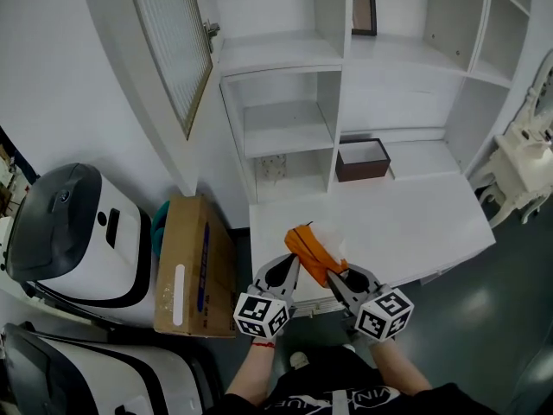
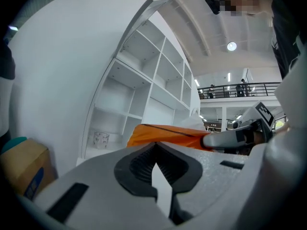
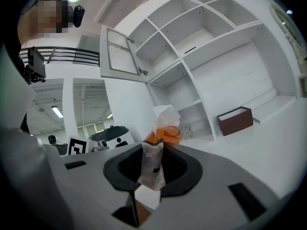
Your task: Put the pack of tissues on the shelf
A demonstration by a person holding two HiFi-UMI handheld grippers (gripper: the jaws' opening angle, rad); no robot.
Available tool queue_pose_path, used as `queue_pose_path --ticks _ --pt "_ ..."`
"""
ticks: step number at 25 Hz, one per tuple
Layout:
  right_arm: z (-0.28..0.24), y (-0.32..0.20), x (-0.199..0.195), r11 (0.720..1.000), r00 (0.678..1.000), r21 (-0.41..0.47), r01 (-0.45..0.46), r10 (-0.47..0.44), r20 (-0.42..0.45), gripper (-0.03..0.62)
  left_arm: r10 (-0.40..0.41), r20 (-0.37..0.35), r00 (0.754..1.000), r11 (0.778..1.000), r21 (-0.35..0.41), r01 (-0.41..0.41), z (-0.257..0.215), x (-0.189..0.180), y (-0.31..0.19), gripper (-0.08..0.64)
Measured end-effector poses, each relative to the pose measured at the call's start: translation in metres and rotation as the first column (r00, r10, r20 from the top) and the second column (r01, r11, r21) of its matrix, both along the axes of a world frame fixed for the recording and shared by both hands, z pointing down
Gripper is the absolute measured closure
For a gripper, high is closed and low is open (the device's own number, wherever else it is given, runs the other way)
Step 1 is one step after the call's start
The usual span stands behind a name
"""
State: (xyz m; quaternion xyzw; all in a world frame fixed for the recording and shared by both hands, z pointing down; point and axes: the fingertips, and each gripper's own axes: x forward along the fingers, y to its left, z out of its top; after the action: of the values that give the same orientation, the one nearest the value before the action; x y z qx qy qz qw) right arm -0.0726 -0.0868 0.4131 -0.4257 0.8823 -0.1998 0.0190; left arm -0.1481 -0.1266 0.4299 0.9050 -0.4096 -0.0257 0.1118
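Observation:
The pack of tissues [image 1: 313,251] is orange with white tissue at its top and hangs over the near edge of the white desk [image 1: 415,223]. My right gripper [image 1: 333,282] is shut on the pack's clear plastic end [image 3: 151,169]; the orange body [image 3: 163,134] sticks out beyond the jaws. Just left of the pack, my left gripper [image 1: 294,264] has its jaws together with nothing seen between them. In the left gripper view the pack [image 2: 168,134] lies past that gripper's [image 2: 154,147] tips. The white shelf unit [image 1: 285,128] stands behind the desk.
A brown open box [image 1: 362,160] sits at the back of the desk. A small glass [image 1: 273,169] stands in the lowest shelf cell. A cabinet door [image 1: 173,41] hangs open at upper left. A cardboard box [image 1: 194,266] and a white machine [image 1: 78,232] stand on the floor to the left.

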Motion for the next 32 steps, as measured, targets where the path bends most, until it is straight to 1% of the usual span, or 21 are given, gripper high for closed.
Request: queue_pose_path --ticks 4,6,10,14,20,22,27,29,32 --pt "0.010 -0.018 0.001 1.000 0.999 0.005 -0.016 0.017 -0.038 0.515 0.000 0.001 1.000 1.000 -0.020 0.000 0.012 0.004 -0.017 0.554" --pt "0.014 -0.028 0.000 1.000 0.998 0.011 -0.018 0.019 -0.056 0.515 -0.017 0.008 1.000 0.999 -0.030 0.018 0.018 0.003 -0.027 0.554" --pt "0.017 -0.059 0.003 1.000 0.999 0.008 -0.009 0.009 -0.033 0.515 -0.057 0.013 0.998 0.998 -0.029 0.057 0.019 0.005 -0.056 0.554" --pt "0.028 -0.094 0.007 1.000 1.000 -0.006 -0.016 0.015 -0.007 0.517 -0.053 0.043 0.998 0.998 -0.041 0.055 0.030 0.009 -0.085 0.554" --pt "0.052 -0.132 0.007 0.999 0.999 -0.024 -0.021 0.021 -0.028 0.517 -0.061 0.057 0.996 0.995 -0.080 0.066 0.059 0.013 -0.121 0.554" --pt "0.060 -0.142 0.007 0.999 0.999 -0.027 -0.020 0.019 -0.047 0.517 -0.065 0.083 0.994 0.993 -0.095 0.072 0.070 0.014 -0.129 0.554" --pt "0.080 -0.166 0.009 1.000 0.997 -0.023 -0.015 0.013 -0.076 0.517 -0.077 0.178 0.981 0.989 -0.110 0.098 0.096 0.018 -0.152 0.554" --pt "0.087 -0.175 0.011 0.999 0.997 -0.028 -0.019 0.016 -0.079 0.517 -0.085 0.197 0.977 0.986 -0.122 0.111 0.106 0.019 -0.160 0.554" --pt "0.093 -0.190 0.010 0.999 0.998 -0.027 -0.027 0.025 -0.065 0.517 -0.085 0.205 0.975 0.984 -0.140 0.115 0.116 0.018 -0.171 0.554"
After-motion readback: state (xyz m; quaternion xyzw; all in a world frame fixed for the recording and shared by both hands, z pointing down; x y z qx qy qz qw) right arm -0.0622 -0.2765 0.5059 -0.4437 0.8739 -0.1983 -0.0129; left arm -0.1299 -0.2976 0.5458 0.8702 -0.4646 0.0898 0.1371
